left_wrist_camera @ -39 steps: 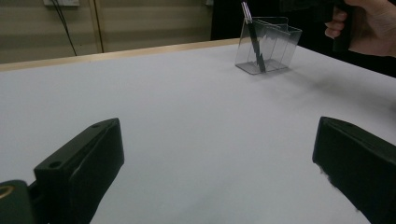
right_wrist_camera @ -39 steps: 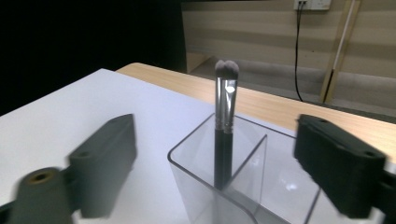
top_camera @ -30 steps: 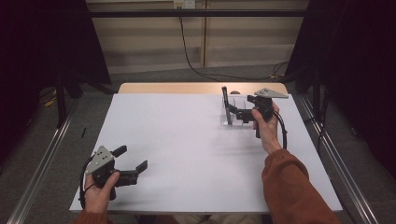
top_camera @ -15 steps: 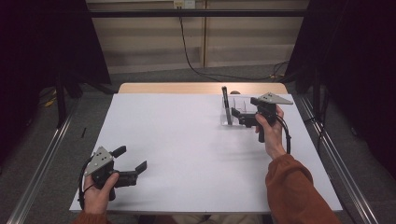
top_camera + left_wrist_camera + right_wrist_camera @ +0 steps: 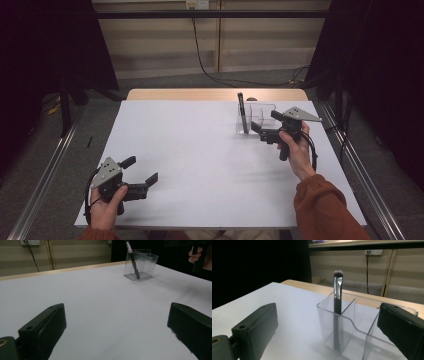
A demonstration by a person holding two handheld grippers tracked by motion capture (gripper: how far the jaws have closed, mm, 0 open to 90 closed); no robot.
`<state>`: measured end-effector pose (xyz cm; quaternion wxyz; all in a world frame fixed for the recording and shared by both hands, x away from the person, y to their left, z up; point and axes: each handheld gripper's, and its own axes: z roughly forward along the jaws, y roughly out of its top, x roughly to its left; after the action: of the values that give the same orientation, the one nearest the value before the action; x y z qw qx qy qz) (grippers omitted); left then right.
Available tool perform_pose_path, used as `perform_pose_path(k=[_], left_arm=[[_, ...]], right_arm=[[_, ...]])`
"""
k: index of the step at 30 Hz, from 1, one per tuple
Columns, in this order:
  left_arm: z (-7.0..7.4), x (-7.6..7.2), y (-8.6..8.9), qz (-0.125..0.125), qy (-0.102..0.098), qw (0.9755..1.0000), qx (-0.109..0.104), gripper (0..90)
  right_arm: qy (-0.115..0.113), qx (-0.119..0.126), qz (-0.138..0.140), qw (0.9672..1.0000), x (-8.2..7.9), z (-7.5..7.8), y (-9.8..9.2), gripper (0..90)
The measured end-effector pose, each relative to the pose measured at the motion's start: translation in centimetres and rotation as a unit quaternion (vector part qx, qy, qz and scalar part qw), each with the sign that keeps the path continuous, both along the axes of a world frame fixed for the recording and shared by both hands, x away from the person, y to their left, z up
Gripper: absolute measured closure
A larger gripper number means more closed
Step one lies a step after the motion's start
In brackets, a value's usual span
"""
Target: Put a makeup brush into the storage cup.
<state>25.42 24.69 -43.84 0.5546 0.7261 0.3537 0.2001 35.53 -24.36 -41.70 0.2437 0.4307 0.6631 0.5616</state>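
clear glossy plastic organizer (image 5: 342, 322), brush (image 5: 337, 293) w/ shiny metal ferrule, matt white table (image 5: 200, 150).

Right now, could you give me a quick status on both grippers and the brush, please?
Left gripper open, empty. Right gripper open beside clear organizer. Brush upright in end compartment. Nothing in the way.

Wide bare table (image 5: 200, 150); sole obstacle the clear organizer (image 5: 256, 119) with upright brush (image 5: 242, 111), far right.
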Motion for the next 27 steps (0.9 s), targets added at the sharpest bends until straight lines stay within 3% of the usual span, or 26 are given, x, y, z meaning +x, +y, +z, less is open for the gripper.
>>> perform_pose_path(k=[6, 27], left_arm=[[0.0, 0.0, 0.1, 0.0, -0.001, 1.0, -0.001, 2.1], [0.0, 0.0, 0.1, 0.0, -0.002, 1.0, 0.001, 2.1]], right_arm=[[0.009, -0.007, 0.015, 0.9998, -1.2, -0.1, 0.1, 2.0], [0.007, -0.009, -0.003, 0.9999, -5.7, -0.1, -2.0, 0.5]])
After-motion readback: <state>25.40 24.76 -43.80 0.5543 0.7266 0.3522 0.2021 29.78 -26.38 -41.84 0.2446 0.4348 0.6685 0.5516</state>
